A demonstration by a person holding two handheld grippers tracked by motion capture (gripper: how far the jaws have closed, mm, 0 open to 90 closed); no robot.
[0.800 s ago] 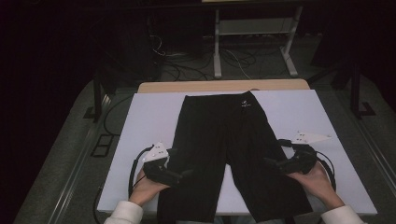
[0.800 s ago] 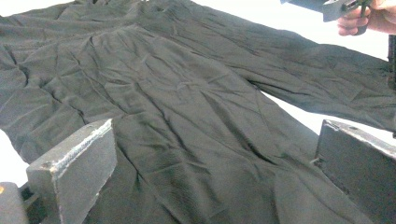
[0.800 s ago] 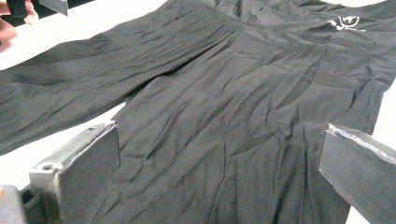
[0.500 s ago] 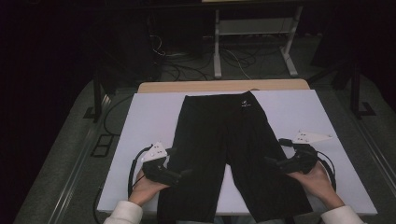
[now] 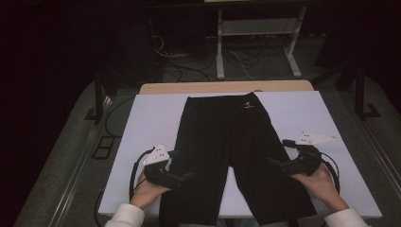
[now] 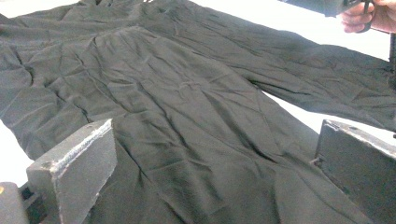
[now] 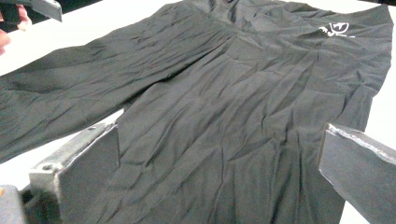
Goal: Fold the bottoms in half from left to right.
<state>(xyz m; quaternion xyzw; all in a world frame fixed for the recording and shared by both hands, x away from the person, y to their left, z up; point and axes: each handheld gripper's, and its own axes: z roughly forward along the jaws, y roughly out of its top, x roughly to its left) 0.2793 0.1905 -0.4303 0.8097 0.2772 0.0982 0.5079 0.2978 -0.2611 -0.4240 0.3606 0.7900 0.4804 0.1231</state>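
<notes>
Essentially nothing has shifted: your left tool (image 5: 182, 177) and right tool (image 5: 279, 163) hover released over the flat black fabric trousers (image 5: 236, 151), grasp pending.

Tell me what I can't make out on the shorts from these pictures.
- Shorts: both leg hems run off the bottom edge of the high view.
- White logo at the waistband: too small to read.
- Left gripper and right gripper: jaws open; contact with the cloth unclear, black against black.

Left claw (image 5: 187, 177) wide open, right claw (image 5: 274, 162) wide open, both pointing inward, hands low
</notes>
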